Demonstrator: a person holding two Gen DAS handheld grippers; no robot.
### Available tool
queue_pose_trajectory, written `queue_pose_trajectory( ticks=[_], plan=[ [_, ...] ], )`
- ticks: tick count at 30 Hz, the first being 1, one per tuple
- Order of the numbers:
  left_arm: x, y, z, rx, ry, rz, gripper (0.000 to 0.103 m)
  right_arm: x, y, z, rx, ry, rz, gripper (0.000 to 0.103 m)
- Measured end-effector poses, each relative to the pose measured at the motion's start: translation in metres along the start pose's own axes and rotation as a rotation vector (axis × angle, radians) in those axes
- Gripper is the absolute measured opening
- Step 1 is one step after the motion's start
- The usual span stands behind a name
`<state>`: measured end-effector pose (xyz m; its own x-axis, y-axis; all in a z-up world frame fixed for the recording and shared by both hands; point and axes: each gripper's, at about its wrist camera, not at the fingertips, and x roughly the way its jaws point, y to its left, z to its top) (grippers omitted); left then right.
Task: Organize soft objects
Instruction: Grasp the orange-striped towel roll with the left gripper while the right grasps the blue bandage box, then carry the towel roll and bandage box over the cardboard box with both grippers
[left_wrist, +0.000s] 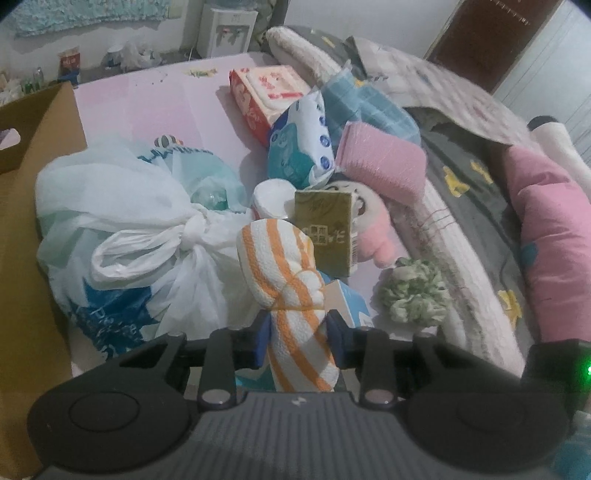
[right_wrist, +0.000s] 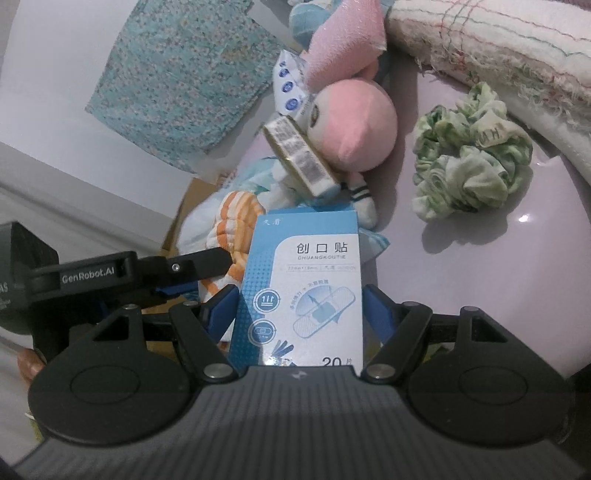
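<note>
On the pink mat, the left gripper (left_wrist: 297, 332) pinches the orange-striped white rolled towel (left_wrist: 284, 266) beside the knotted white plastic bag (left_wrist: 140, 229); rightward, the right gripper (right_wrist: 299, 310) clamps the blue-and-white bandage box (right_wrist: 303, 288).

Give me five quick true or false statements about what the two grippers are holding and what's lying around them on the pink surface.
1. The left gripper is shut on the orange-striped towel. True.
2. The right gripper holds a pink plush doll. False: a blue bandage box sits between its fingers; the plush doll lies beyond.
3. The green scrunchie lies alone on the pink surface. True.
4. The white plastic bag is untied. False: it is knotted shut.
5. A cardboard box stands beside the bag. True.
</note>
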<state>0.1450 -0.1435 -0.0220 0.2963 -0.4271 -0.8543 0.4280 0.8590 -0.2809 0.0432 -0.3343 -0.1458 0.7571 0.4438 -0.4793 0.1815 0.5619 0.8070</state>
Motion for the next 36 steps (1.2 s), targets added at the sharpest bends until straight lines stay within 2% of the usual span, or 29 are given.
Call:
queue_pose_trajectory(
  ticks=[5, 9, 18, 24, 28, 31, 36],
  plan=[
    [-0.028, 0.004, -0.009, -0.016, -0.043, -0.026, 0.033, -0.014, 0.021, -0.004, -0.033, -0.021, 0.032, 0.073],
    [-0.060, 0.012, -0.018, -0.030, -0.112, -0.021, 0.033, -0.021, 0.047, -0.005, -0.089, -0.028, 0.064, 0.073],
    [-0.149, 0.056, -0.037, -0.127, -0.321, 0.037, 0.034, -0.001, 0.148, 0.006, -0.293, 0.021, 0.183, 0.073],
    [-0.203, 0.114, -0.042, -0.245, -0.435, 0.153, 0.034, 0.043, 0.244, 0.011, -0.424, 0.091, 0.278, 0.073],
    [-0.223, 0.165, -0.037, -0.342, -0.465, 0.217, 0.034, 0.087, 0.303, 0.012, -0.467, 0.173, 0.304, 0.073],
    [-0.223, 0.204, -0.028, -0.392, -0.465, 0.270, 0.034, 0.124, 0.337, 0.011, -0.479, 0.215, 0.274, 0.073],
    [-0.205, 0.256, -0.003, -0.387, -0.437, 0.332, 0.034, 0.186, 0.378, 0.004, -0.498, 0.268, 0.165, 0.073]
  ],
)
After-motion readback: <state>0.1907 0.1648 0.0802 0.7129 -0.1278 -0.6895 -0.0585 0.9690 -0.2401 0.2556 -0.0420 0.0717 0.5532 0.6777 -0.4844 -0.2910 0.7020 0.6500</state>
